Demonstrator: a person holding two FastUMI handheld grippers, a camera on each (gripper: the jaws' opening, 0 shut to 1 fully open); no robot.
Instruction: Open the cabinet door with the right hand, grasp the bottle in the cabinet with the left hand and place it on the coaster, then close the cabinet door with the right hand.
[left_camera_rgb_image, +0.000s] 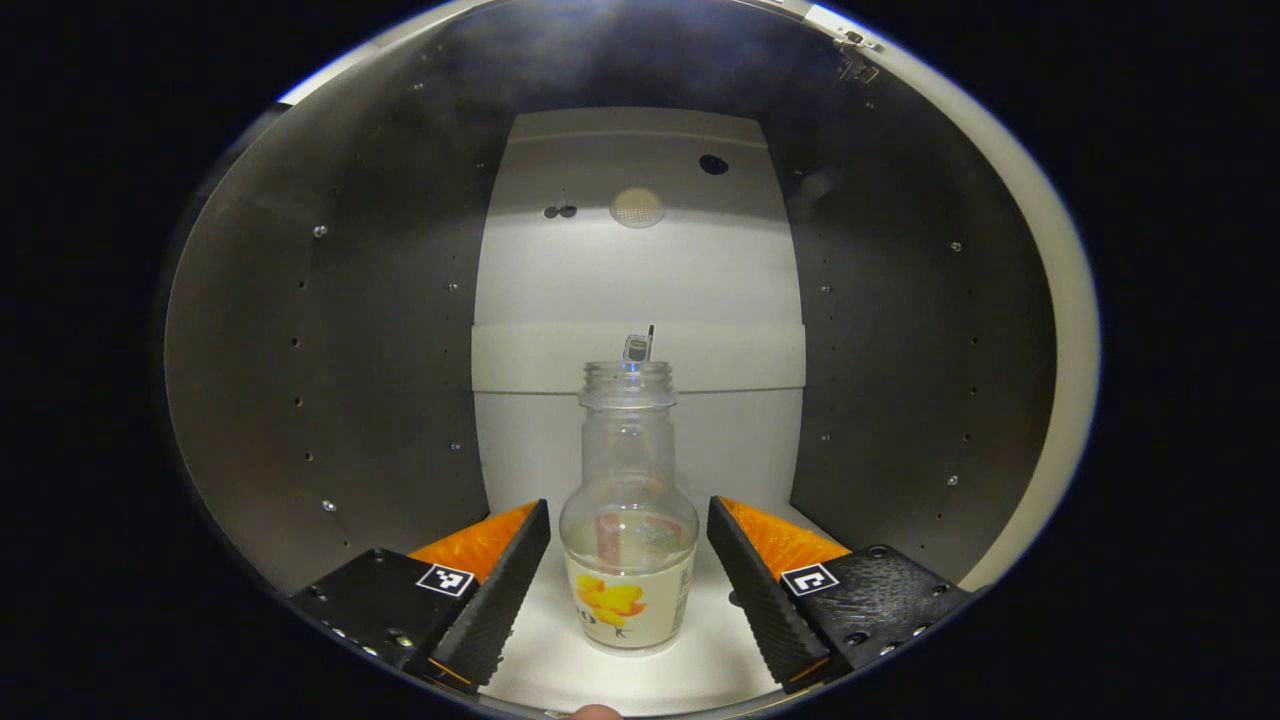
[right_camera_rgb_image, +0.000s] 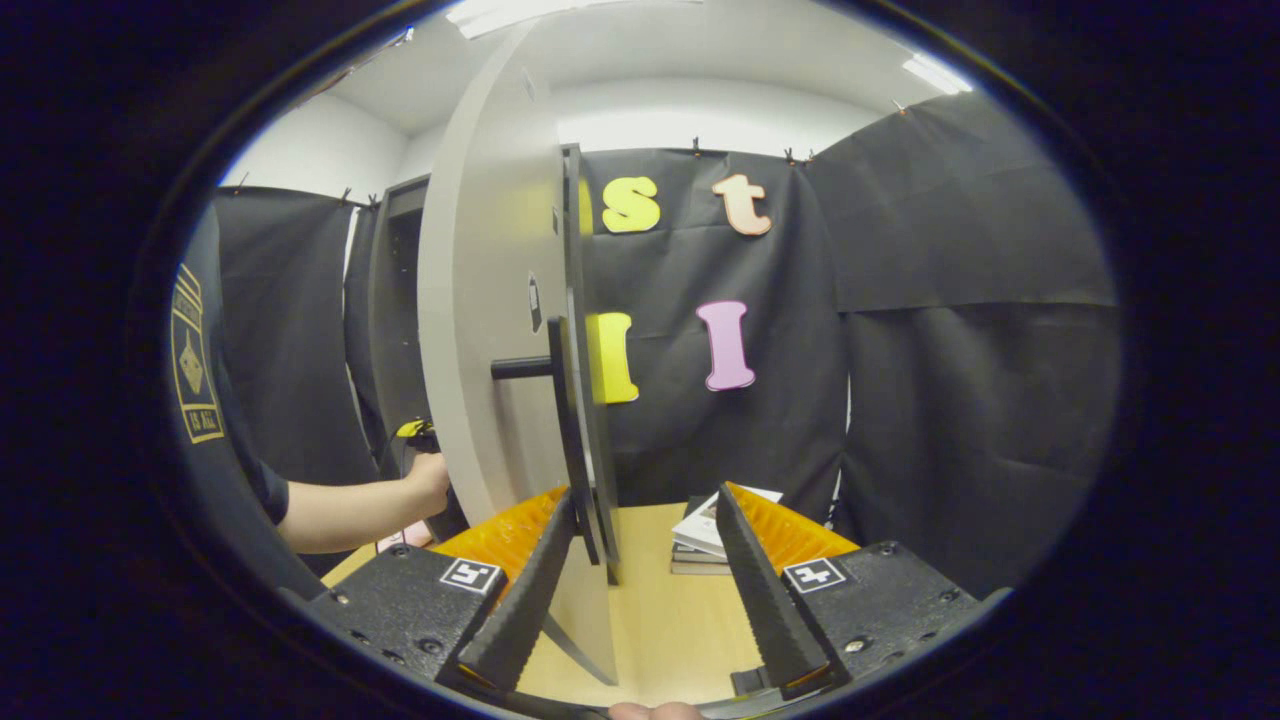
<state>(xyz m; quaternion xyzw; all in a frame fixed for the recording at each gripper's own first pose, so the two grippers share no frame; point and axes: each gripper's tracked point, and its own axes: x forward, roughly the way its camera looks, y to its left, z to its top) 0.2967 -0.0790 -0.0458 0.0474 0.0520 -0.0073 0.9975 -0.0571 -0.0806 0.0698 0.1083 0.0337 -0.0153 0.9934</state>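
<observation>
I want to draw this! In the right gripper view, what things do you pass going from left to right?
Person's sleeve → forearm and hand → open cabinet door → its dark handle → stack of books on the wooden table.

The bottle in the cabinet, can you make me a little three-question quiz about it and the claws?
1. True or false: the bottle has a cap on it.
2. In the left gripper view, the left claw is: A) squeezing the bottle, B) open with a finger on each side of the bottle, C) holding a book.
3. Fill in the missing word: in the right gripper view, the cabinet door stands ____, with its edge between the fingers of the right claw.

Key
1. False: its mouth is open, no cap.
2. B: there is a gap between each finger and the bottle.
3. Open.
</observation>
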